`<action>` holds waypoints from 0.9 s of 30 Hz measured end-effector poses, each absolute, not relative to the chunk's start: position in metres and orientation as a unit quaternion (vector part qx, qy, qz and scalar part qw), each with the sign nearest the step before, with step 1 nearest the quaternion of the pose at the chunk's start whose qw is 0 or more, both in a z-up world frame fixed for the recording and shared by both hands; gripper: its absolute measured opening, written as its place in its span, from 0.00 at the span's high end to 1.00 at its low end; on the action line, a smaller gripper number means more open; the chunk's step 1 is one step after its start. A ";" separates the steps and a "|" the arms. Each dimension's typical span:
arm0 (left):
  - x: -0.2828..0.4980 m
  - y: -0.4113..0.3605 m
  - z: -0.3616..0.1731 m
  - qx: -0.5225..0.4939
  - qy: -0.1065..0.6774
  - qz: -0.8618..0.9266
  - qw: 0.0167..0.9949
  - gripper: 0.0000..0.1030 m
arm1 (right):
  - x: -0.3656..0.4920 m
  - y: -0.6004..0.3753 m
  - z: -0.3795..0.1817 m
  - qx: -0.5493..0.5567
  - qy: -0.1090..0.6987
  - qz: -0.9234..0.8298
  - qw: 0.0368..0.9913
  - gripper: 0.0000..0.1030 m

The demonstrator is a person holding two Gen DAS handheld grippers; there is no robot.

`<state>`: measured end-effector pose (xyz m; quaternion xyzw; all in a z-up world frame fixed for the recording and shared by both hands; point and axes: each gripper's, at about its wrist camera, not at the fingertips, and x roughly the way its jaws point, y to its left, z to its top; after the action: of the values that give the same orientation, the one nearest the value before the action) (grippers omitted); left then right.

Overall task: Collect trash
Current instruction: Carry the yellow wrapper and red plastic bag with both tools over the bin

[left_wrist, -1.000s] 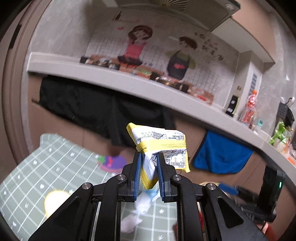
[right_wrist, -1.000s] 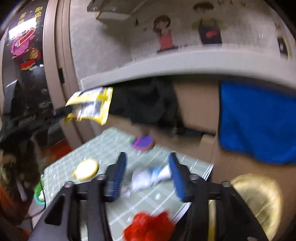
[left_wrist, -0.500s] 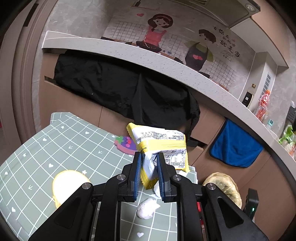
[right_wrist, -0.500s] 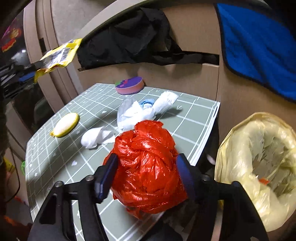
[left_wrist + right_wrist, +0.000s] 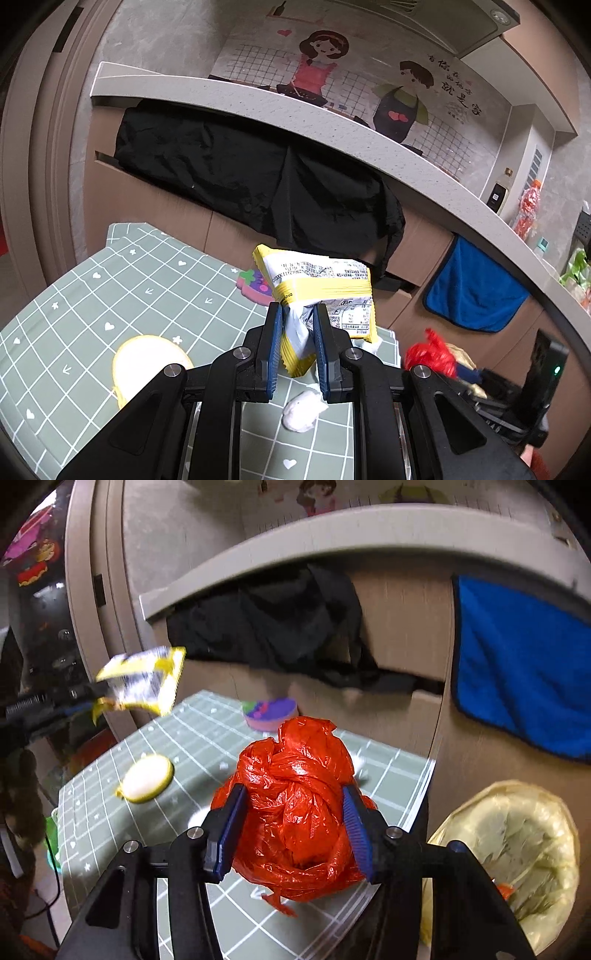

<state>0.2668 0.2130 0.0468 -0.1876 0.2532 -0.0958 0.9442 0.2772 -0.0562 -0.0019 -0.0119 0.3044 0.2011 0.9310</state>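
Bin: one yellow-lined bin [image 5: 506,853] is standing just beside the table [image 5: 74,295], probably waiting for the trash.
Red bag: one crumpled red bag [image 5: 295,805] is sitting at the table's near edge; the right gripper [image 5: 293,829] is straddling it, its jaws closing and its pads pressing its sides.
Wrapper: one yellow wrapper [image 5: 317,288] is hanging pinched in the left gripper [image 5: 297,349], jaws narrow, lifted above the table.
Tissues: one white wad [image 5: 303,406] is lying loose in the left wrist view; others may be hiding behind the bag.
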 end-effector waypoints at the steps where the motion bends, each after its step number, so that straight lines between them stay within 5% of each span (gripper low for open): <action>1: 0.267 0.210 0.050 -0.187 0.251 -0.097 0.945 0.83 | 0.276 -0.057 0.003 -0.011 0.299 0.199 0.933 0.53; 17: 0.270 0.066 0.151 -0.078 0.138 -0.200 0.967 0.83 | 0.235 -0.152 0.130 -0.035 0.156 0.109 0.981 0.53; 27: 0.293 -0.057 0.138 -0.047 0.170 -0.275 0.945 0.83 | 0.219 -0.242 0.139 -0.011 0.129 0.040 0.991 0.53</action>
<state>0.2934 -0.0572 0.1384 -0.0473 0.1696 -0.2748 0.9452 0.2187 -0.2425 0.1392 -0.0115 0.1287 0.0402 0.9908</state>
